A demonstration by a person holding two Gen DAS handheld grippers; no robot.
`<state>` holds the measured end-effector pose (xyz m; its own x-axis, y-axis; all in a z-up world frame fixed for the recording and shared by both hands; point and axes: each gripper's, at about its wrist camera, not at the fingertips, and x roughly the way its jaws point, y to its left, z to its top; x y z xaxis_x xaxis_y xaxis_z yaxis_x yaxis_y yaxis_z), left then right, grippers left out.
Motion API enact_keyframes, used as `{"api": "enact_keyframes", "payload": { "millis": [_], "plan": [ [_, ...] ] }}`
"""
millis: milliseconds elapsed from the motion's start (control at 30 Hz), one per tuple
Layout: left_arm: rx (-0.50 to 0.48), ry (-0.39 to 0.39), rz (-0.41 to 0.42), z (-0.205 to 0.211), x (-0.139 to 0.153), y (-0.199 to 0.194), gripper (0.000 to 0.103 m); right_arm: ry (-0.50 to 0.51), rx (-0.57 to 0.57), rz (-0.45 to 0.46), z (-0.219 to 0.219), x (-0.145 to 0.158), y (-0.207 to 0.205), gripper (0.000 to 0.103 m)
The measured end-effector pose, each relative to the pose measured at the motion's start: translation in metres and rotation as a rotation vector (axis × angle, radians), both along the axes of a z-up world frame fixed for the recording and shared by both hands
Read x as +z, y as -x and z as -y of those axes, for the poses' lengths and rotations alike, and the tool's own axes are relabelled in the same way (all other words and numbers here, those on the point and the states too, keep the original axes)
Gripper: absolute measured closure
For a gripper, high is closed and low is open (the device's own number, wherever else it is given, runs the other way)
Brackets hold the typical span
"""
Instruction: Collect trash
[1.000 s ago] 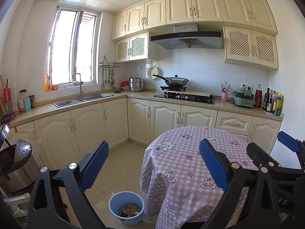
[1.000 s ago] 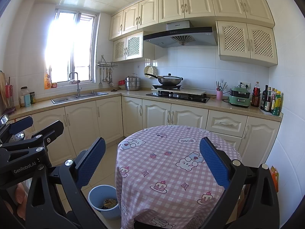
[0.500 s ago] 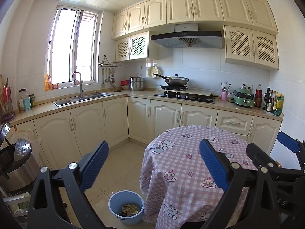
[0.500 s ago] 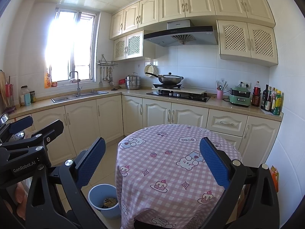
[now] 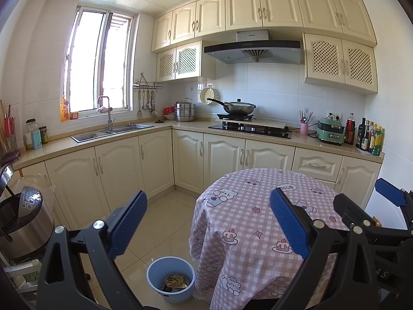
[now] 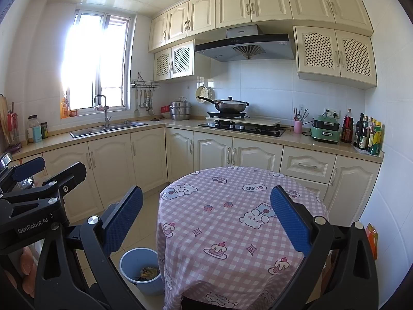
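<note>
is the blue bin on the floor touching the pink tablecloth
Cannot tell. In both wrist views the blue bin sits right against the hanging edge of the pink tablecloth; the cloth overlaps the bin's rim, so neither contact nor a gap shows plainly.

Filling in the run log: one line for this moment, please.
left claw: open, empty | right claw: open, empty | blue bin: wrappers inside, on floor beside table
</note>
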<state>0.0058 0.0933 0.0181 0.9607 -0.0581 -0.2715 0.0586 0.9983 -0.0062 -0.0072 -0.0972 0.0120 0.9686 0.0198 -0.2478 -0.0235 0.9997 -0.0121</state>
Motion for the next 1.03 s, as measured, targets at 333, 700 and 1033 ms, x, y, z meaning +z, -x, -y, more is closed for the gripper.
{"api": "enact_keyframes", "payload": {
  "millis": [333, 700, 1033],
  "plan": [
    [0.002, 0.000, -0.009, -0.001, -0.003, -0.002, 0.009, 0.001, 0.005, -0.011, 0.001, -0.002, -0.005, 0.007],
    [0.031, -0.018, -0.029, -0.007, -0.009, -0.018, 0.009, -0.014, 0.040, -0.043, -0.003, -0.012, -0.029, 0.007],
    [0.069, -0.018, -0.124, -0.012, -0.031, -0.065, 0.009, -0.044, 0.083, -0.149, 0.000, -0.034, -0.076, 0.007]
  ]
}}
